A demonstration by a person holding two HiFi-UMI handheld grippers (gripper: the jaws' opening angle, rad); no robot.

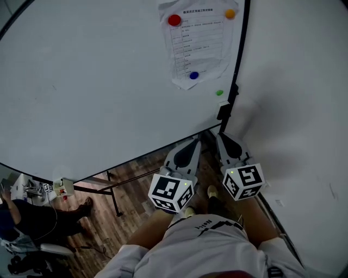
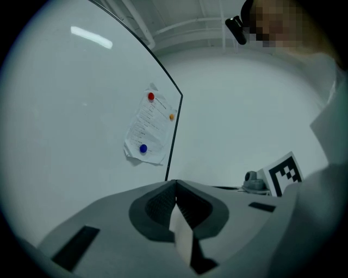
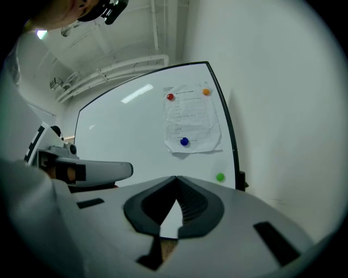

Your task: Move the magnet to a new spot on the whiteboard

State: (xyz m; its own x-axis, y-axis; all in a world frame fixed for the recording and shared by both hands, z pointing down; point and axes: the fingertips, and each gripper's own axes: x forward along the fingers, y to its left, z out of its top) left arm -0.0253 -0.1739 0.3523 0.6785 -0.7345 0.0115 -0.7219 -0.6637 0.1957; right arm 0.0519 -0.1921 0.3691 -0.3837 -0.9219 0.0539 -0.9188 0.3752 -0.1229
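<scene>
Setting: a room with a wood-plank floor [image 1: 136, 182] and a white wall [image 1: 299, 81]. A framed whiteboard [image 1: 98, 81] stands just beside the wall.

Nearest: the left gripper [image 1: 194, 142] and right gripper [image 1: 223, 137], side by side, low and close to the person's body, both pointing toward the board's lower right corner and well apart from it.
- Left gripper [image 2: 175, 184]: jaws pressed together, nothing between them.
- Right gripper [image 3: 176, 179]: jaws together, likewise empty.

Middle: green magnet [image 1: 219, 93], alone on bare board just inside the right frame edge, below the paper.

Farther: paper sheet [image 1: 198, 43] pinned by a blue magnet [image 1: 194, 75] at its lower edge, a red magnet [image 1: 174, 20] at its upper left and an orange magnet [image 1: 230, 14] at its upper right.

Step in hand, as a judgement: no magnet is held and both tools are off the board. This fits the interval ahead of a reach for a magnet, and equally the retreat once a magnet, perhaps the green one, sits in its new spot. The pictures do not settle which, so no next move can be named.

Containers: none to be made out. Small clutter at the lower left is too small to tell.
</scene>
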